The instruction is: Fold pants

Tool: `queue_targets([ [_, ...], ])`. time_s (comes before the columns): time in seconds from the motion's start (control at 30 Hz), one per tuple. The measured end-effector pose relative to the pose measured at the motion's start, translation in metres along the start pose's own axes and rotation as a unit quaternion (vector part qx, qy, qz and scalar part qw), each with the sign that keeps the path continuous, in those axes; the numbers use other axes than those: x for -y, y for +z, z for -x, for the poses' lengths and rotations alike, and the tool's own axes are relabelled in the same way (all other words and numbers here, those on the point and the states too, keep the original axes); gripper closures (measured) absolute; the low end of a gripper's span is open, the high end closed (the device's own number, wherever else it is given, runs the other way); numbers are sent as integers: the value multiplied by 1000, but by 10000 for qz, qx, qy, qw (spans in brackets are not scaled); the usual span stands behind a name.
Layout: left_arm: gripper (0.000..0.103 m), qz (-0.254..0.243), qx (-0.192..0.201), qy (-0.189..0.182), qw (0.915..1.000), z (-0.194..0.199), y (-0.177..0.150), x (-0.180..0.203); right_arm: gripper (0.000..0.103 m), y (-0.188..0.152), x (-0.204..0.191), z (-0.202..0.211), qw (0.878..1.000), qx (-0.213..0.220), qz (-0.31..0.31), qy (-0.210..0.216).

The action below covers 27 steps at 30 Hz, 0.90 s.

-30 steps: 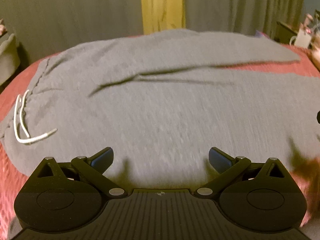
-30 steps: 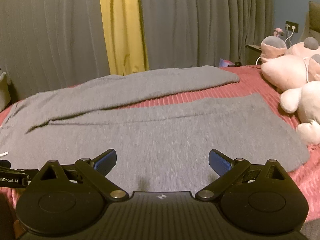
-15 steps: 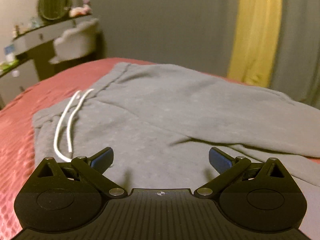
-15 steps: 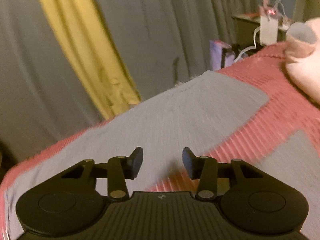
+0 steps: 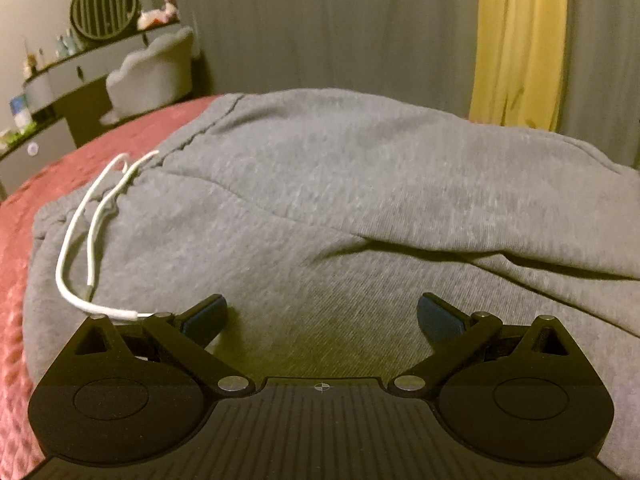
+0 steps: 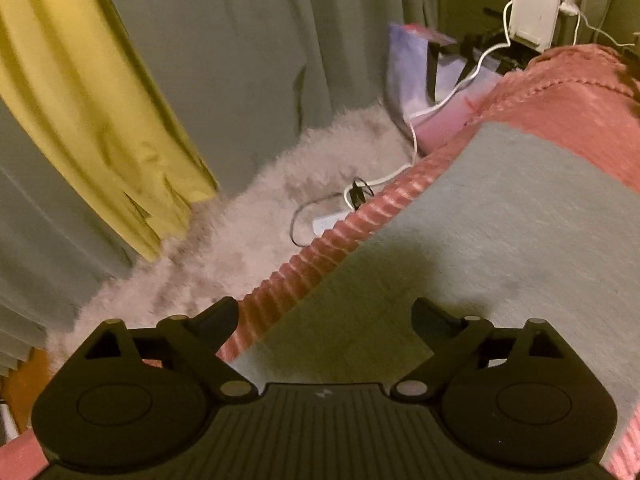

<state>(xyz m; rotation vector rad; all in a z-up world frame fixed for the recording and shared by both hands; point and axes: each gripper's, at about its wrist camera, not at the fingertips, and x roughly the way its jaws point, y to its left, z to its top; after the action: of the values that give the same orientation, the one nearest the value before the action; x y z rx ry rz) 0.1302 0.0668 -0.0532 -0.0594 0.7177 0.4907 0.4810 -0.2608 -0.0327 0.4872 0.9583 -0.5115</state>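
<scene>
Grey sweatpants [image 5: 340,200] lie spread on a red bedspread [image 5: 80,160]. Their waistband with a white drawstring [image 5: 92,232] is at the left of the left wrist view. My left gripper [image 5: 322,316] is open and empty, low over the seat of the pants near the drawstring's end. In the right wrist view a grey pant leg [image 6: 500,240] runs along the far edge of the bed [image 6: 348,236]. My right gripper [image 6: 324,316] is open and empty over that leg's edge, its left finger past the bed's edge.
A fluffy pale rug [image 6: 248,216] with cables [image 6: 360,196] lies on the floor beyond the bed. Grey and yellow curtains [image 6: 120,120] hang behind. A dresser with a round mirror [image 5: 104,12] and a chair [image 5: 152,76] stand at the far left.
The left gripper moved closer to the waistband and drawstring. The right gripper swung to the far leg at the bed's edge, narrowed half a second ago and has opened wide again.
</scene>
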Motion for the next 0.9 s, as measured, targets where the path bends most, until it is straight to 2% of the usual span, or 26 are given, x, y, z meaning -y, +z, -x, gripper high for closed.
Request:
queue_targets([
  [0.1, 0, -142, 126, 115, 9998, -1, -3, 8, 9, -1, 1, -24, 9996, -129, -113, -212],
  [0.13, 0, -163, 148, 138, 9997, -2, -3, 10, 15, -5, 4, -26, 9994, -93, -97, -315],
  [0.2, 0, -121, 166, 178, 9996, -3, -4, 11, 45, -12, 6, -26, 9983, 139, 200, -524],
  [0.23, 0, -78, 166, 172, 9997, -3, -4, 11, 64, -14, 7, -25, 9968, 218, 436, -627],
  [0.27, 0, -5, 149, 146, 9998, -4, -4, 10, 83, -13, 13, -22, 9972, 256, 501, -491],
  [0.33, 0, 206, 73, 42, 9998, -5, -5, 5, 100, -8, 34, -8, 9993, 176, 324, 68],
  [0.43, 0, 372, -57, -83, 9993, -5, -4, -2, 101, -10, 74, 29, 9952, 373, 182, 891],
  [0.53, 0, 310, -94, -76, 9994, 1, -4, 1, 101, -40, 129, 79, 9876, 648, 112, 1429],
  [0.63, 0, 165, -60, 5, 9998, 8, -5, 4, 101, -102, 188, 128, 9831, 890, 226, 1586],
  [0.7, 0, 135, -61, -47, 9999, 11, -5, 5, 101, -150, 225, 145, 9843, 754, 140, 1590],
  [0.77, 0, 179, -123, -174, 9996, 13, -5, 3, 101, -196, 254, 146, 9875, 465, 56, 1503],
  [0.83, 0, 222, -183, -312, 9991, 15, -5, 1, 103, -219, 277, 144, 9865, 407, -286, 1563],
  [0.9, 0, 199, -147, -375, 9990, 18, -5, 1, 102, -219, 285, 148, 9852, 459, -558, 1556],
])
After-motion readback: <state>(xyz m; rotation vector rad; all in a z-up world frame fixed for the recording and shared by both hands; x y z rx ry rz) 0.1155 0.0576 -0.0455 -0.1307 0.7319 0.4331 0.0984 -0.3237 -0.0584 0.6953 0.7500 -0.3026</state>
